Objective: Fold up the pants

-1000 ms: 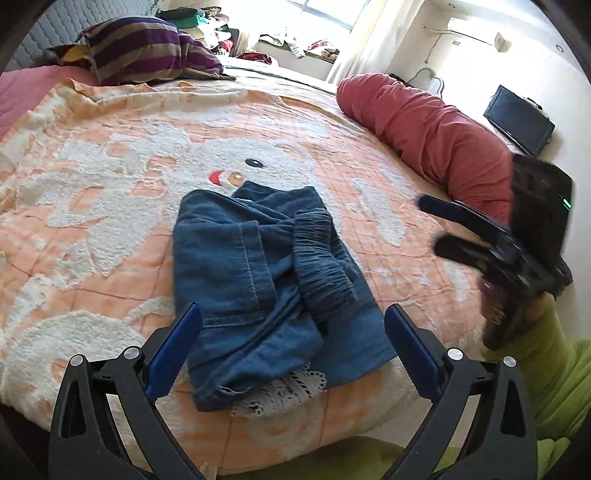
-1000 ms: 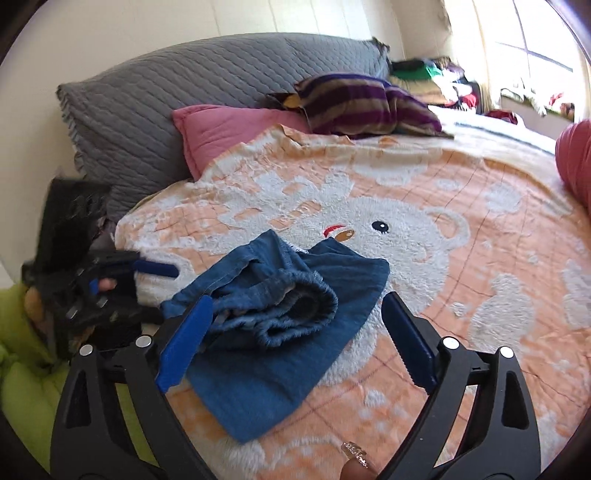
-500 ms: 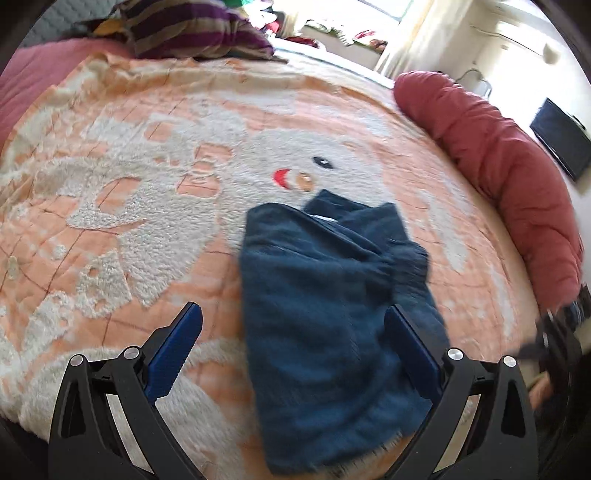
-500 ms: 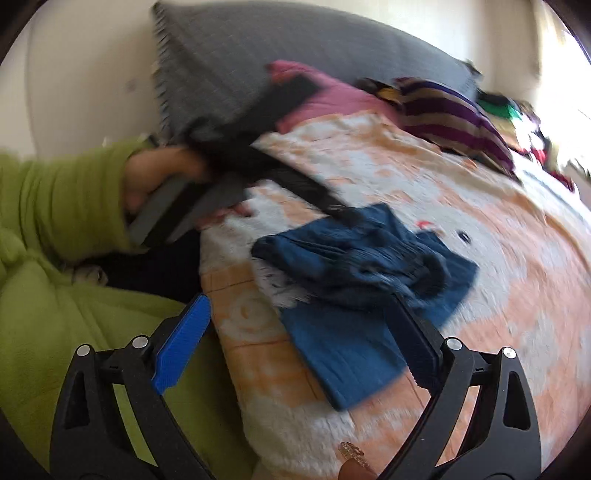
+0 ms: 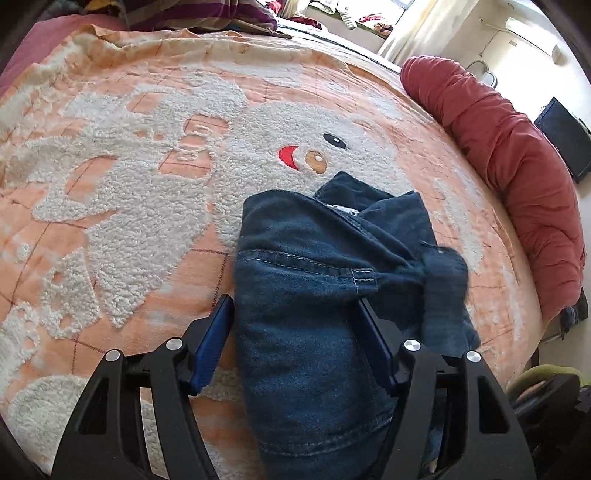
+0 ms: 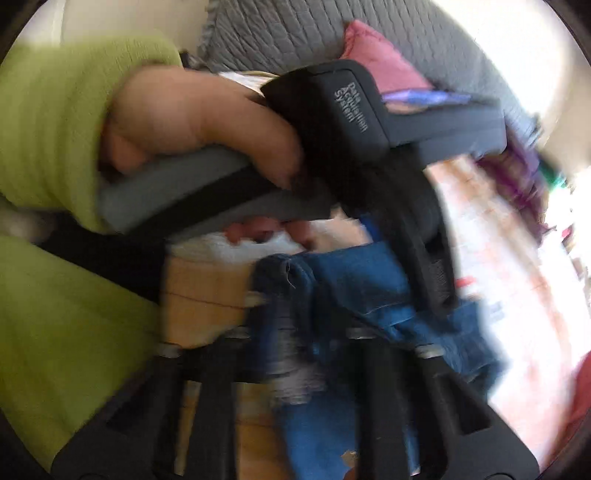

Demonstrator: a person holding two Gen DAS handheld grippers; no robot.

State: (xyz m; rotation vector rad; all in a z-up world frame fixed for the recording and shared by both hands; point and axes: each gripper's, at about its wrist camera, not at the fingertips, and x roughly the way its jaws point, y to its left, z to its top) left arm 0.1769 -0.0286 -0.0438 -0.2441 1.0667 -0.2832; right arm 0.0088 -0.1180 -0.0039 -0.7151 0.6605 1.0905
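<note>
The folded blue denim pants [image 5: 317, 295] lie near the front edge of the bed on an orange-and-white bear blanket [image 5: 129, 184]. My left gripper [image 5: 299, 343] has its blue fingers closed in on both sides of the near end of the bundle. In the blurred right wrist view the pants [image 6: 332, 295] fill the gap of my right gripper [image 6: 295, 347], whose fingers look closed on the denim. The left gripper's black body [image 6: 369, 122] and the hand holding it cross that view just above the pants.
A long red bolster [image 5: 509, 177] lies along the bed's right side. A striped pillow [image 5: 199, 14] sits at the far end, with grey [image 6: 295, 33] and pink [image 6: 373, 51] pillows at the head. A green sleeve [image 6: 55, 184] fills the left of the right wrist view.
Both grippers moved in from open positions and closed around the pants bundle. The left gripper now sits over the bundle's near end; the right came in close, its view blurring.
</note>
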